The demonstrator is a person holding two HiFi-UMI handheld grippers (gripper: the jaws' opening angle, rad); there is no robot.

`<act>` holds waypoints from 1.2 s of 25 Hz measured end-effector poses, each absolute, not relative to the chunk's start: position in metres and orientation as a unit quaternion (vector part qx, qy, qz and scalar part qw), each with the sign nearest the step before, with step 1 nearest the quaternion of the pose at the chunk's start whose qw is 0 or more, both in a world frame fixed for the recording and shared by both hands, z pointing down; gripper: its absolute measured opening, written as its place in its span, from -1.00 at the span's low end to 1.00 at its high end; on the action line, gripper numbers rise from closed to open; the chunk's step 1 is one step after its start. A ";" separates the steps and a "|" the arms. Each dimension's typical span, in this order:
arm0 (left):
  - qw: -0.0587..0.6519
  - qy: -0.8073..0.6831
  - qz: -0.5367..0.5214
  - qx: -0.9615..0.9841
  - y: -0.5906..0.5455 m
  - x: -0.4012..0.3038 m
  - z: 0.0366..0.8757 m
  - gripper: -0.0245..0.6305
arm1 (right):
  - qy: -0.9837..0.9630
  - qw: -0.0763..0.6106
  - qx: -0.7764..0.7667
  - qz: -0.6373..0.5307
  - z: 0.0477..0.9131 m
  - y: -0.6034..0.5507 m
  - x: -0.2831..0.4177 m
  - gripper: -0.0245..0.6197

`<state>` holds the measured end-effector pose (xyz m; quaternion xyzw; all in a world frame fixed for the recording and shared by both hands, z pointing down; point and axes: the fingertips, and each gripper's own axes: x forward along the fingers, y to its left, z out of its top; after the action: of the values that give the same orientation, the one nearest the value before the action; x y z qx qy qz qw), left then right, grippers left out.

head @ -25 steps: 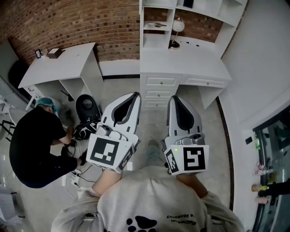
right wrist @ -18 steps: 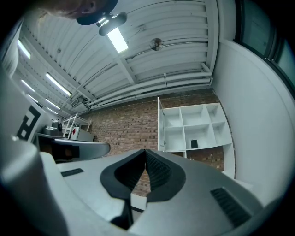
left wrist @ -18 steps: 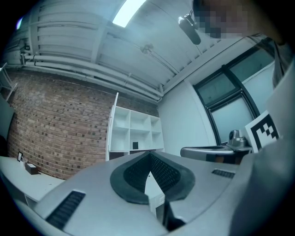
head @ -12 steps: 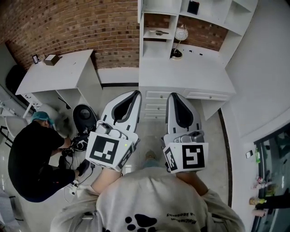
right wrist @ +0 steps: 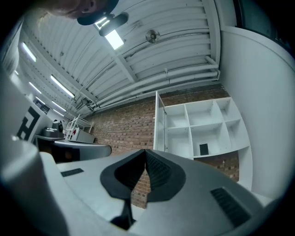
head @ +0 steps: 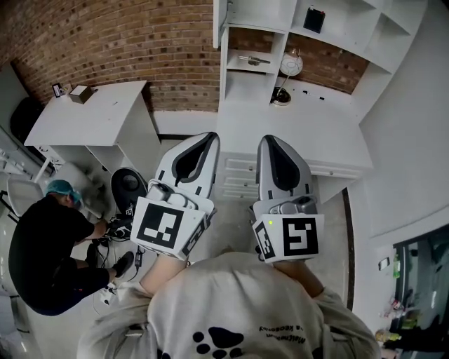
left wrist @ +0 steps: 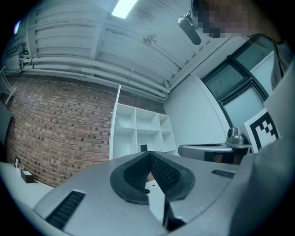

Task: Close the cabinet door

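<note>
- The left hand-held gripper [head: 208, 137] and the right hand-held gripper [head: 271, 141] each had their jaws pressed together on nothing.
- The cabinet door [head: 221, 28] stood open at the left edge of the shelf unit [head: 351, 24] above the table [head: 295, 130].
- The door lay ahead of and above both, well apart, with its long axis upright. The left hand-held gripper appeared nearer.

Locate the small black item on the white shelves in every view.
Head view: black item, top right, in an upper cubby.
Left gripper view: black item near centre.
Right gripper view: black item right of centre.
Shared landmark: brick wall left of the white shelves.
</note>
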<state>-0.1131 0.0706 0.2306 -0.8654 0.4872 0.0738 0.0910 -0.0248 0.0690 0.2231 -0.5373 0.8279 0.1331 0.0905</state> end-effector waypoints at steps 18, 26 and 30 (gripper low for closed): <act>0.079 0.511 0.077 -0.853 -0.054 -0.113 0.239 -0.90 | 0.841 0.079 -0.523 0.113 0.240 -0.055 -0.020 -0.87; 0.084 0.502 0.084 -0.856 -0.125 -0.122 0.229 -0.90 | 0.838 0.080 -0.525 0.123 0.230 -0.127 -0.032 -0.87; 0.083 0.501 0.085 -0.857 -0.161 -0.130 0.226 -0.90 | 0.838 0.078 -0.526 0.125 0.227 -0.161 -0.040 -0.87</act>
<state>-0.1300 -0.1610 0.2263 -0.8573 0.5009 0.0854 0.0825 -0.0402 -0.1610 0.2267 -0.5258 0.8378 0.1245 0.0783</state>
